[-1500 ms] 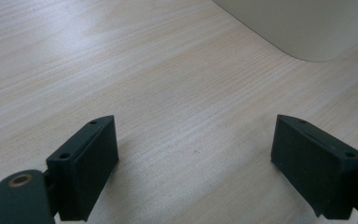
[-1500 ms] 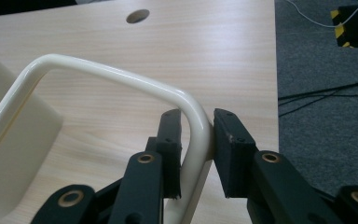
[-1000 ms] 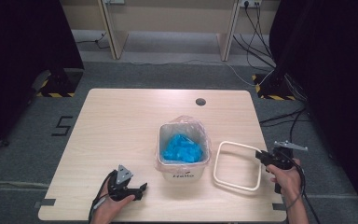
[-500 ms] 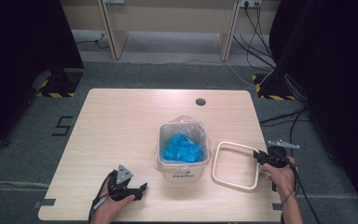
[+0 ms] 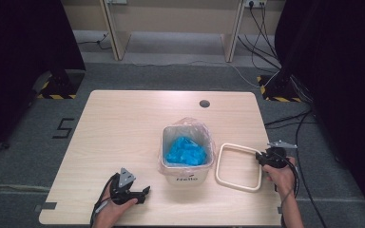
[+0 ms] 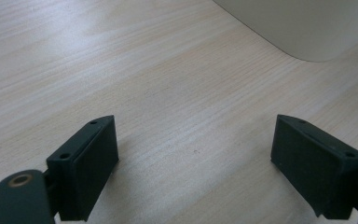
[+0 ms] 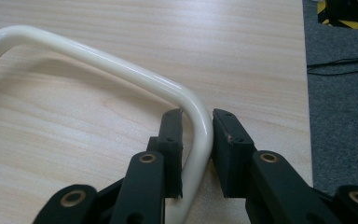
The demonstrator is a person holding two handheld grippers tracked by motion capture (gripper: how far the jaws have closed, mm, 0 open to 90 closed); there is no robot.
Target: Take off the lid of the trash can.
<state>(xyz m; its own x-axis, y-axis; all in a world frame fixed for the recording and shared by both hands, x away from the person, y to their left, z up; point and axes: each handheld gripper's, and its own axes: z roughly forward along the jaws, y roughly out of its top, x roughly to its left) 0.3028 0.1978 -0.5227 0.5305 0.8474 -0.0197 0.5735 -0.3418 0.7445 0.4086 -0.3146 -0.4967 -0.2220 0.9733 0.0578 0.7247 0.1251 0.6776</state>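
While the bin (image 5: 186, 154) with its clear liner and crumpled blue contents stands at the middle of the table (image 5: 123, 128), the cream ring (image 5: 238, 166) beside it is seen shifted a little nearer the person's edge than a second ago, and the right gripper (image 5: 262, 157) that was then poised at its far right corner is now shown down on that corner. In the right gripper view the ring (image 7: 121, 70) is gripped between the two black jaws, which are closed against the tube from either side, the rest of the frame lying flat on the wood, just beside the bin and apart from it. The left gripper (image 5: 142, 194) is held low at the near left of the table, unchanged in place over the same second; in its own view the jaws are seen spread wide over bare wood, nothing between them, with the pale wall of the bin (image 6: 307, 28) at the top right.

The grasp on the ring is judged to be made, so the work is taken to have passed from reaching to holding. The ring is probably meant to be lifted and pressed over the liner at the bin's rim, a step not yet begun. A hold at one corner may let the far side sag.
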